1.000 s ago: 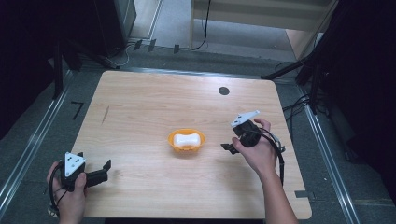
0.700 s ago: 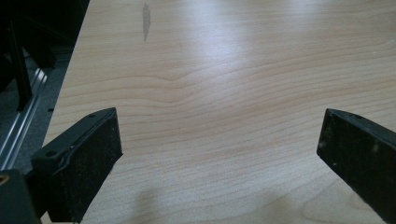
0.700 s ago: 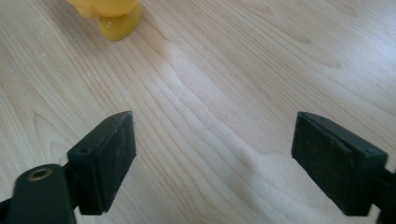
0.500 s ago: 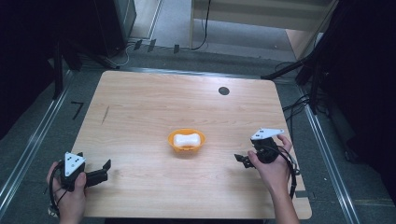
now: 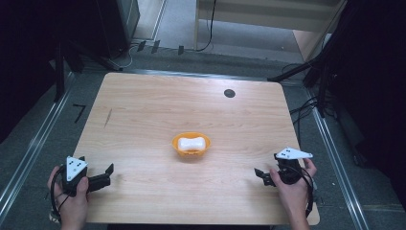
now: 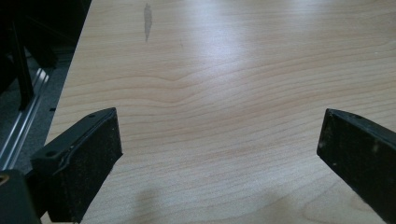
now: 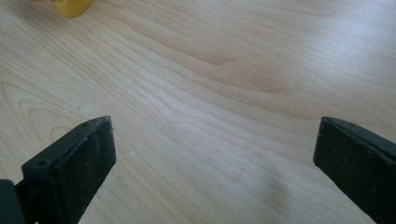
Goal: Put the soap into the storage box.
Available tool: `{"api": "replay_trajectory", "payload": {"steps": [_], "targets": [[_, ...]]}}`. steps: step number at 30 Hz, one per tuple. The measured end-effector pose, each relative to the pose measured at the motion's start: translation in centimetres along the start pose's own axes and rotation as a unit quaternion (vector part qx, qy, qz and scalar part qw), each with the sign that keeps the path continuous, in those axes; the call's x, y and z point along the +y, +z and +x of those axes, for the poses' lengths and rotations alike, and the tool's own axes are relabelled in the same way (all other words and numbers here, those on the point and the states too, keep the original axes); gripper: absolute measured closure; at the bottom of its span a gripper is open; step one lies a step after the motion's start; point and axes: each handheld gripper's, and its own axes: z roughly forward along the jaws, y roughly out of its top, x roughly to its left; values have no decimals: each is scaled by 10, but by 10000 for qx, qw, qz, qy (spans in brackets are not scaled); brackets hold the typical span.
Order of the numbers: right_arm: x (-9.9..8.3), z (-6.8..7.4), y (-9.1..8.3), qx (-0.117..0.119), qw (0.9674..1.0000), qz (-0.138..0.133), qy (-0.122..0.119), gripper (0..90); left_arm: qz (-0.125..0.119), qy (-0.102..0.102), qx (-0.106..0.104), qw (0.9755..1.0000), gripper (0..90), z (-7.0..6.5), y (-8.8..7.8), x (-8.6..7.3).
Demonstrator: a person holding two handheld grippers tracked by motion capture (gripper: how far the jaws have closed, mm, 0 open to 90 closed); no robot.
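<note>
While both my hands sit low at the near edge of the table (image 5: 143, 100), my right gripper (image 5: 262, 175) has just been opening, nothing between its wide jaws. My left gripper (image 5: 106, 173) gapes empty too. An orange bowl (image 5: 191, 149) holding a white soap bar (image 5: 190, 143) sits mid-table, well apart from both.
</note>
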Motion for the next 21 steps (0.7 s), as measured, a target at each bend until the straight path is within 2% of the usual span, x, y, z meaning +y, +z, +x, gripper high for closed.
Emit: {"api": "replay_trajectory", "payload": {"steps": [2,4,9,21], "targets": [[-7,-2,-4,-32,10000,-57,56,0,-1,-2,0,10000,1,0,0,0],[-13,-3,-9,-162,9996,-190,99,0,1,-6,6,10000,1,0,0,0],[-28,-10,-19,-53,9991,-297,313,0,3,-4,13,10000,0,0,0,0],[-55,-18,-42,-195,9974,-482,489,0,-9,-5,38,10000,1,0,0,0]]}}
